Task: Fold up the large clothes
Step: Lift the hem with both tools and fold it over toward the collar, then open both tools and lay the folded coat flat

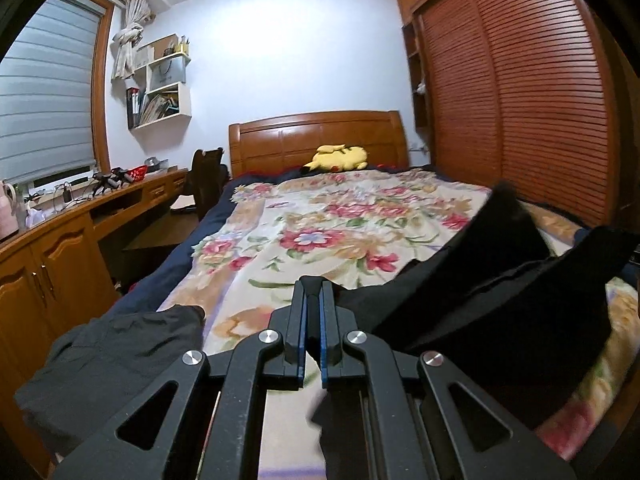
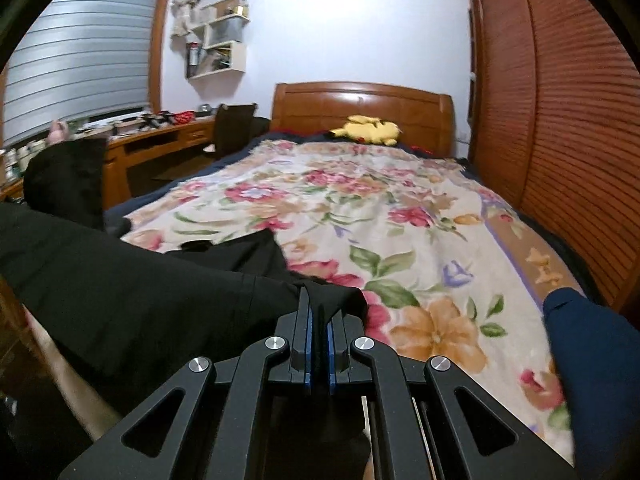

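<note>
A large black garment [image 1: 480,300] hangs stretched between my two grippers above the floral bedspread [image 1: 320,232]. My left gripper [image 1: 313,288] is shut on one edge of it; the cloth runs off to the right. In the right wrist view my right gripper [image 2: 316,300] is shut on another edge of the black garment [image 2: 120,292], which stretches to the left, above the bedspread [image 2: 400,220]. Its far part is blurred.
A grey garment [image 1: 112,360] lies at the bed's near left corner. A dark blue cloth [image 2: 592,360] lies at the right edge. A yellow plush toy [image 1: 338,158] sits by the wooden headboard [image 1: 316,132]. A desk [image 1: 80,216] runs along the left, a slatted wardrobe [image 1: 520,100] on the right.
</note>
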The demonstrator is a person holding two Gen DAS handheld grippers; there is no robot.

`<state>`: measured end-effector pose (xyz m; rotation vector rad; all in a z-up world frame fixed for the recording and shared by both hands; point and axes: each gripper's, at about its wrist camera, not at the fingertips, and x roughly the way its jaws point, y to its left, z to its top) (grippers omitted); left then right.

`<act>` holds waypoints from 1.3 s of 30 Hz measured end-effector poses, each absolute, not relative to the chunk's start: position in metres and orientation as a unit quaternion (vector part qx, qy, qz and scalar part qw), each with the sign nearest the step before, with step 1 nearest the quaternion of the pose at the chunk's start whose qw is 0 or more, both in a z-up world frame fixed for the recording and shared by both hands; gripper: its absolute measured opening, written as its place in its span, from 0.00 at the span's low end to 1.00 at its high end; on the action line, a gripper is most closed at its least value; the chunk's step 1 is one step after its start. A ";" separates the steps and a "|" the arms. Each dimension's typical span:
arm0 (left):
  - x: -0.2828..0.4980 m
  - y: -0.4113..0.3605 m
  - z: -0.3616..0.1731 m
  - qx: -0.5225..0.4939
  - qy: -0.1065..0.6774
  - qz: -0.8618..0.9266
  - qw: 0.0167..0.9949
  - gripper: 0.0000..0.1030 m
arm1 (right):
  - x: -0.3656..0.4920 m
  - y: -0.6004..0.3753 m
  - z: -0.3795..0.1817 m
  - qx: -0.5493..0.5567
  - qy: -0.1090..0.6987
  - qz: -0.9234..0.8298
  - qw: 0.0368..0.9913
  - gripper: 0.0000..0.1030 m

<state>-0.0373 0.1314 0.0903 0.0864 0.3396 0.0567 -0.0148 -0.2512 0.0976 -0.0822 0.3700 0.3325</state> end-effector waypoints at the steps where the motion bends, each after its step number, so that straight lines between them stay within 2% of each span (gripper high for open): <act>1: -0.029 0.131 0.088 0.044 0.171 0.031 0.984 0.05 | -0.006 -0.249 0.095 -0.036 0.187 0.162 0.968 0.05; 14: 0.090 0.113 0.067 0.058 0.211 0.050 0.975 0.05 | 0.090 -0.212 0.084 -0.050 0.218 0.124 0.967 0.05; 22: 0.132 0.110 0.056 0.055 0.232 0.056 0.970 0.07 | 0.121 -0.197 0.087 -0.060 0.217 0.102 0.969 0.05; 25: 0.138 0.106 0.049 0.063 0.255 0.044 0.964 0.20 | 0.135 -0.191 0.078 -0.063 0.242 0.108 0.962 0.05; 27: 0.133 0.101 0.045 0.065 0.260 0.032 0.963 0.41 | 0.139 -0.184 0.075 -0.075 0.256 0.104 0.958 0.06; 28: 0.127 0.098 0.044 0.066 0.260 0.022 0.963 0.42 | 0.139 -0.182 0.075 -0.081 0.259 0.100 0.957 0.08; 29: 0.122 0.095 0.044 0.068 0.260 0.018 0.963 0.44 | 0.136 -0.181 0.076 -0.083 0.260 0.097 0.957 0.10; 31: 0.110 0.091 0.043 0.062 0.263 0.002 0.963 0.55 | 0.135 -0.182 0.083 -0.080 0.262 0.099 0.957 0.17; 32: 0.105 0.090 0.043 0.057 0.264 -0.006 0.963 0.72 | 0.133 -0.182 0.087 -0.080 0.263 0.102 0.956 0.26; 33: 0.099 0.088 0.043 0.050 0.265 -0.017 0.963 0.83 | 0.130 -0.182 0.091 -0.083 0.261 0.098 0.957 0.45; 35: 0.085 0.084 0.041 0.037 0.267 -0.035 0.962 0.84 | 0.124 -0.183 0.098 -0.091 0.243 0.078 0.963 0.71; 39: 0.059 0.071 0.034 0.030 0.275 -0.050 0.960 0.84 | 0.102 -0.186 0.111 -0.075 0.227 0.094 0.967 0.73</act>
